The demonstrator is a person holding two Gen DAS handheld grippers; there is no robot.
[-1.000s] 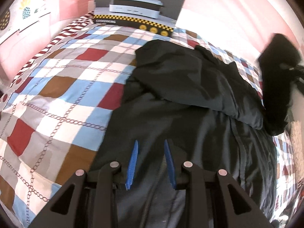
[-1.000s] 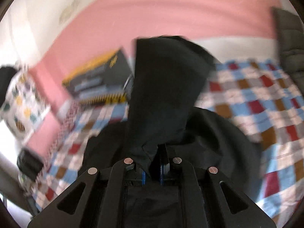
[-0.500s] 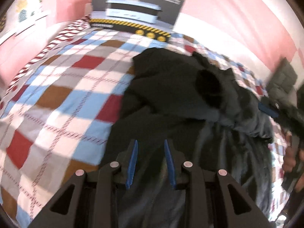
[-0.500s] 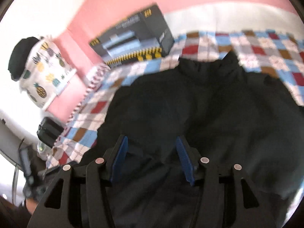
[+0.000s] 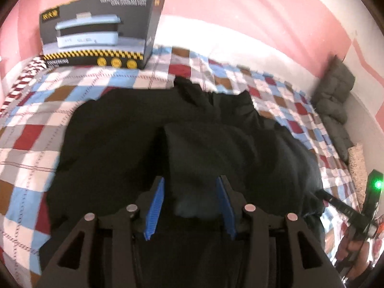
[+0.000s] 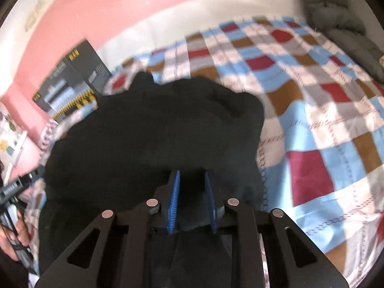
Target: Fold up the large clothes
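Note:
A large black jacket [image 5: 168, 132] lies on the checkered bedspread [image 5: 36, 124], partly folded with a layer lying across its middle. My left gripper [image 5: 189, 184] is open, its blue pads just above the near part of the jacket with nothing between them. In the right wrist view the same jacket [image 6: 156, 129] fills the centre. My right gripper [image 6: 191, 180] hovers over the jacket's near edge with its blue pads apart by a narrow gap and nothing clamped. The right gripper's handle shows at the left wrist view's lower right [image 5: 355, 216].
A dark appliance box [image 5: 100, 40] stands at the head of the bed against the pink wall. A grey quilted cushion [image 5: 333, 100] lies along the bed's right side. The bedspread is bare right of the jacket [image 6: 324, 120]. A pineapple-print pillow [image 6: 7, 139] is at far left.
My right gripper let go of the sleeve it had lifted; the sleeve now lies across the jacket. The right jaws then narrowed. My left gripper opened wider and moved forward over the jacket.

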